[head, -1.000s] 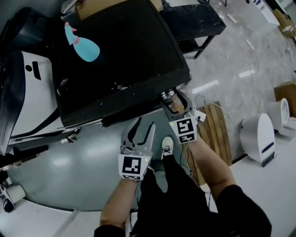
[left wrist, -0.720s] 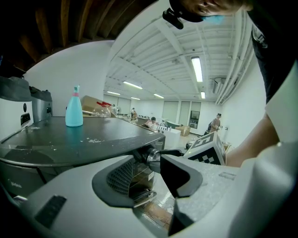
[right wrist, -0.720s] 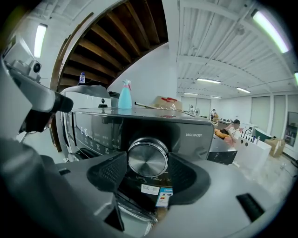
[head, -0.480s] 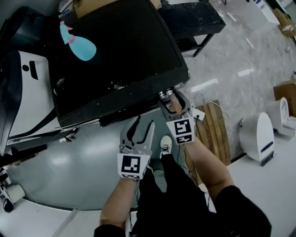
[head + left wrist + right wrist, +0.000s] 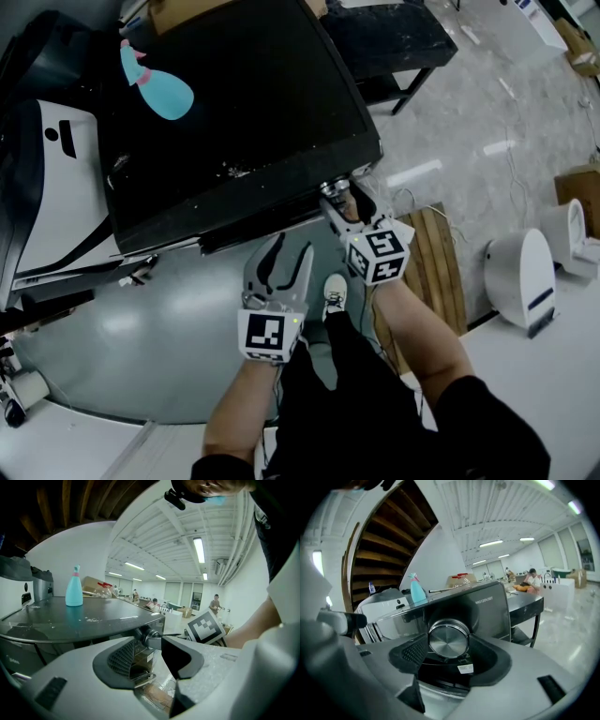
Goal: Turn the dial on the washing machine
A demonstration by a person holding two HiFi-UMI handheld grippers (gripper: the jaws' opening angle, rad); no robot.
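Observation:
The washing machine (image 5: 234,122) has a glossy black top, and its round metal dial (image 5: 335,191) sits at the front right corner. My right gripper (image 5: 349,202) is shut on the dial (image 5: 448,639), a ribbed pad pressed against each side of it, with its marker cube rolled to the right. My left gripper (image 5: 286,255) hangs open below the machine's front edge, nothing between its fingers. In the left gripper view the open jaws (image 5: 152,660) frame the dial (image 5: 152,637) and the right gripper's marker cube (image 5: 205,626) beyond.
A blue spray bottle (image 5: 155,89) lies on the machine's top. A white appliance (image 5: 56,187) stands to the left, a black table (image 5: 394,42) behind. A wooden pallet (image 5: 441,262) and a white rounded device (image 5: 525,277) are on the floor at right.
My right gripper has rolled about the dial: its marker cube has tilted to the right. The left gripper has stayed put.

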